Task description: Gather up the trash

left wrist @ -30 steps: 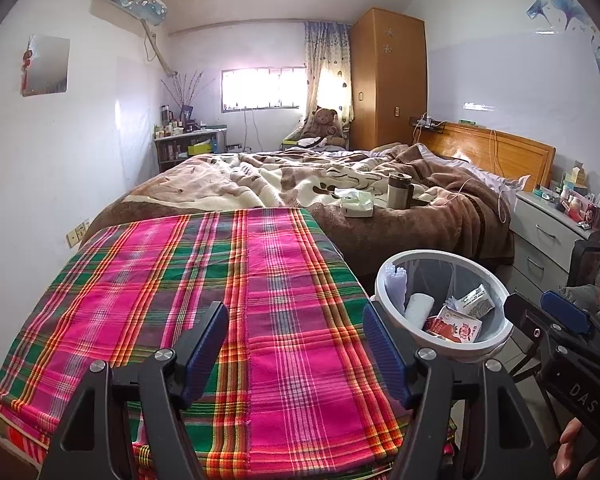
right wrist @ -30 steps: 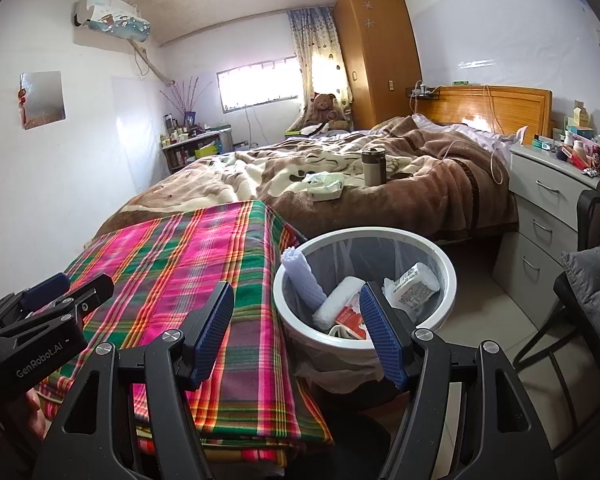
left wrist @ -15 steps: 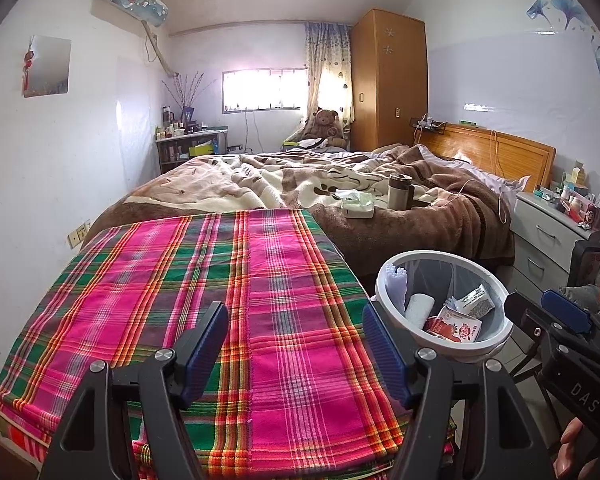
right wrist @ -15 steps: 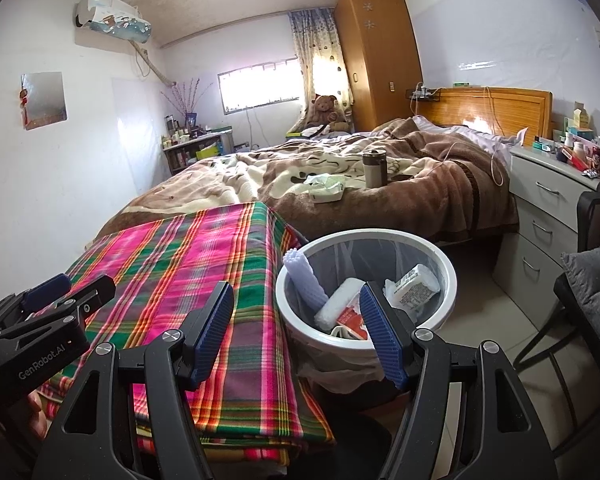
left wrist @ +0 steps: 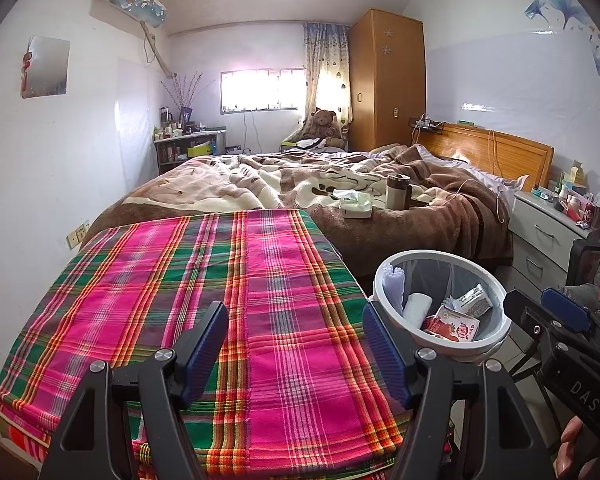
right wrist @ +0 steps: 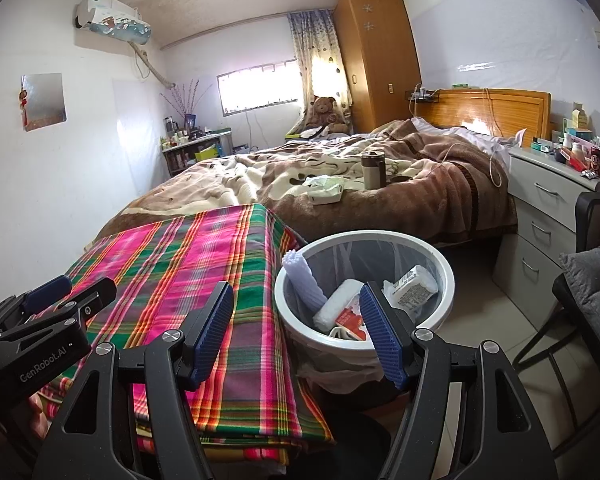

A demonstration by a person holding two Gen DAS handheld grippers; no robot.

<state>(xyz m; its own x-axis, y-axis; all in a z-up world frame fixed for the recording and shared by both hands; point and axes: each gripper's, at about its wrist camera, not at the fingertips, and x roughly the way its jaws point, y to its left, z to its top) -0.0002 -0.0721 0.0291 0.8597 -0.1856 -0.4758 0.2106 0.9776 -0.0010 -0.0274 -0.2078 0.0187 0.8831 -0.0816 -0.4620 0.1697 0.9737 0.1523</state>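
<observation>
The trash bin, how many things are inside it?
4 show in the trash bin: a lavender ridged roll leaning left, a white roll, a red packet, a printed white packet right. More may hide underneath.

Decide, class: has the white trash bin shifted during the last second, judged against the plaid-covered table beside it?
No. In both wrist views the trash bin keeps the same place against the corner of the plaid tablecloth; only the cameras drift slightly.
</observation>
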